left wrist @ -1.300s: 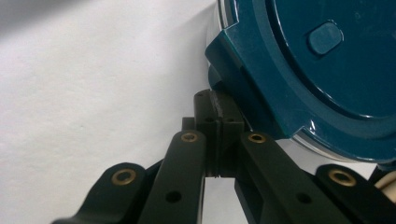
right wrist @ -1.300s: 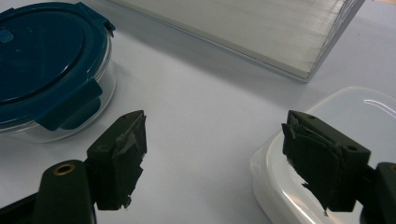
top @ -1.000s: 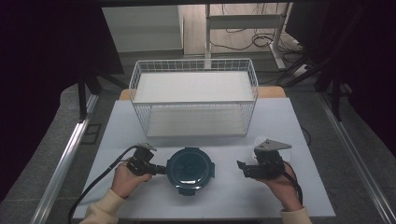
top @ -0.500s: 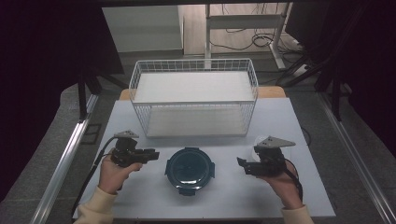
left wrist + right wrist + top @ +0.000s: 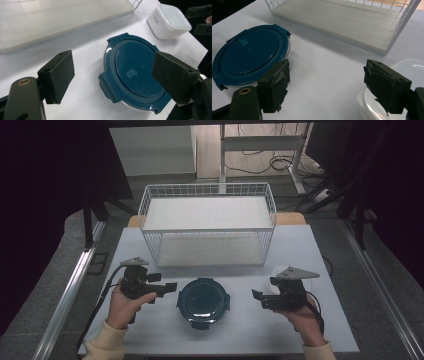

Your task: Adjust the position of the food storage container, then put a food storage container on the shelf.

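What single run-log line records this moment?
left gripper: jaws just opened, off round blue-lidded container | right gripper: open, empty | wire basket: behind

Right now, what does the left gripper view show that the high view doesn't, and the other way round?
Left gripper view: the small oval button in the middle of the blue lid, and the white square box plainly, lid on. Its open black pads stand apart with nothing between them; they have just been opening.

High view: both hands, the right gripper and the whole wire basket.

Shared: the round blue-lidded container, the white table and the left gripper.
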